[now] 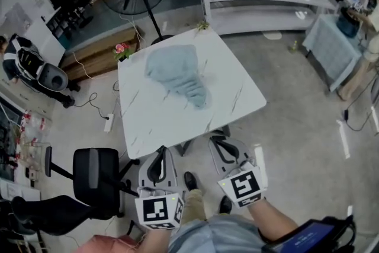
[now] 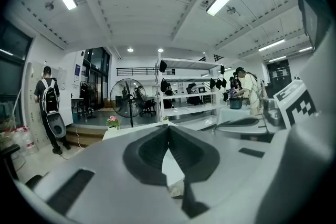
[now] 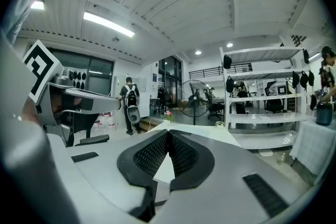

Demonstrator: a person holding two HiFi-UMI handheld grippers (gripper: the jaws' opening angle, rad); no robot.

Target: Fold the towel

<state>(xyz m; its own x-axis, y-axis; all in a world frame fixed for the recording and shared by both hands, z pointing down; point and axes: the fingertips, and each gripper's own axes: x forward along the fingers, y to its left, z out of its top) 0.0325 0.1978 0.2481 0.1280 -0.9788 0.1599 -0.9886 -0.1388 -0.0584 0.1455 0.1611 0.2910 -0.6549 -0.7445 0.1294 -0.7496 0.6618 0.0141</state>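
A crumpled blue towel (image 1: 176,75) lies at upper centre of the frame on the white bench (image 1: 231,98). Below it, off the bench's near edge, the left gripper (image 1: 159,164) and right gripper (image 1: 223,150) are both closed tight and empty, well apart from the towel.

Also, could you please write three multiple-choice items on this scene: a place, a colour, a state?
1. Where does the crumpled light-blue towel lie?
A) on the white marble-look table
B) on the grey floor
C) on the white shelving

2. What colour are the small flowers by the table's far corner?
A) yellow
B) pink
C) blue

3. The left gripper and right gripper are:
A) both open
B) shut on the towel
C) shut, empty

1 A: it rests on the tabletop.
2 B: the blooms are pink.
3 C: each gripper view shows jaws together, nothing between.
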